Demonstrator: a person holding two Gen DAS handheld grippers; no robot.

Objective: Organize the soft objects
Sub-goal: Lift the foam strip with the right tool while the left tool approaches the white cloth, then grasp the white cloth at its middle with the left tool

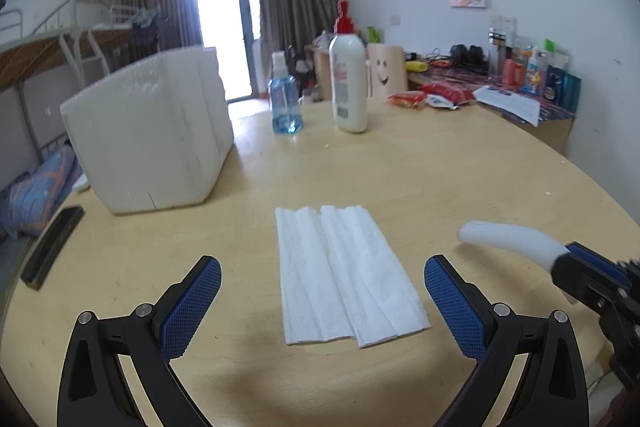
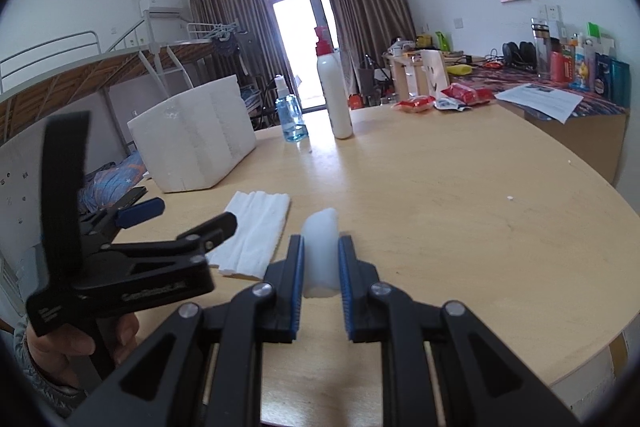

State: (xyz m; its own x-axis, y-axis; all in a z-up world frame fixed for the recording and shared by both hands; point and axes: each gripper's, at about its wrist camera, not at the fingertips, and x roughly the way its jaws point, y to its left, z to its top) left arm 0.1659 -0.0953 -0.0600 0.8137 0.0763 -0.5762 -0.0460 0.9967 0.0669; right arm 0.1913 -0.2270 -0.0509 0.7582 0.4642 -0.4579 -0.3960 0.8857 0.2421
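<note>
Two folded white tissues (image 1: 344, 275) lie side by side on the round wooden table (image 1: 400, 171), right in front of my left gripper (image 1: 322, 287), which is open and empty with its jaws either side of them. They also show in the right wrist view (image 2: 256, 235). My right gripper (image 2: 320, 251) is shut on a folded white tissue (image 2: 320, 259), held above the table to the right of the flat ones. In the left wrist view that tissue (image 1: 508, 239) sticks out of the right gripper (image 1: 568, 259) at the right edge.
A white foam box (image 1: 152, 131) stands at the table's left. A blue spray bottle (image 1: 285, 103) and a white lotion bottle (image 1: 349, 79) stand at the far side, red snack packets (image 1: 432, 97) beyond. A black bar (image 1: 52, 247) lies at the left edge.
</note>
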